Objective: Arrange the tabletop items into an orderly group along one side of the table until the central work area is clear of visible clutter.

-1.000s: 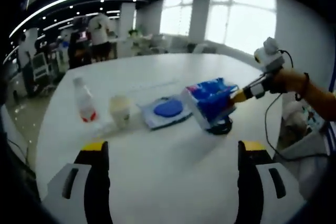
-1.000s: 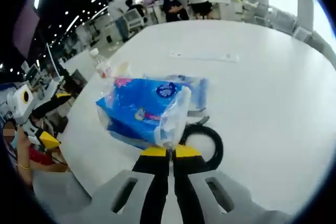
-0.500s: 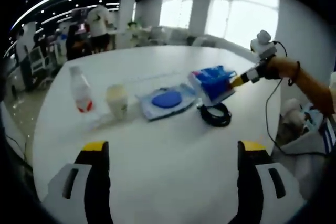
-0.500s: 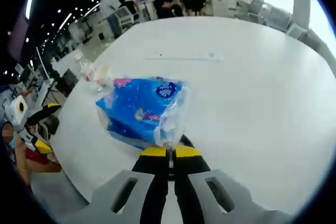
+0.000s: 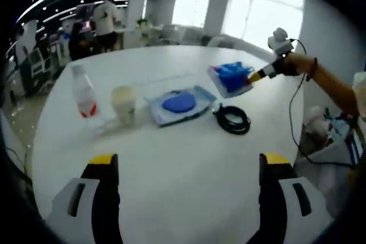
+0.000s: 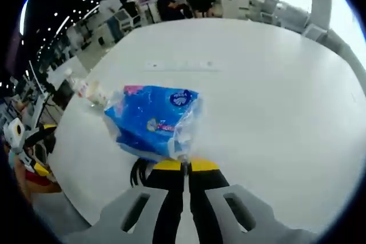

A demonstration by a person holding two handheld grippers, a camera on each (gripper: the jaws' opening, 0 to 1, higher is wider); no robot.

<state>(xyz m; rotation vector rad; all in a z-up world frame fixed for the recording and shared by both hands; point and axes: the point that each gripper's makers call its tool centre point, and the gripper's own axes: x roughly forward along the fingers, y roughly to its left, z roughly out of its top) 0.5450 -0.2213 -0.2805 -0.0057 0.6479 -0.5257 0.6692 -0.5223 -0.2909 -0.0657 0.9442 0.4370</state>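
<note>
The right tongs (image 6: 183, 167) pinch the blue tissue pack (image 6: 153, 120) by its crinkly wrapper, held above the counter (image 6: 274, 101); it looks light and soft. The left tongs (image 5: 186, 167) hang spread apart, holding nothing.

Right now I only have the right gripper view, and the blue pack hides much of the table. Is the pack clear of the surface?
Observer: Yes. In the left gripper view the blue pack hangs above the table in the right tool, apart from the black cable coil.
Operator: What lies between the pack and the bottle?
Observer: A flat tray with a blue disc, then a pale cup beside the bottle.
Operator: And the left tool?
Observer: The left tool is open and empty, over bare table.
</note>
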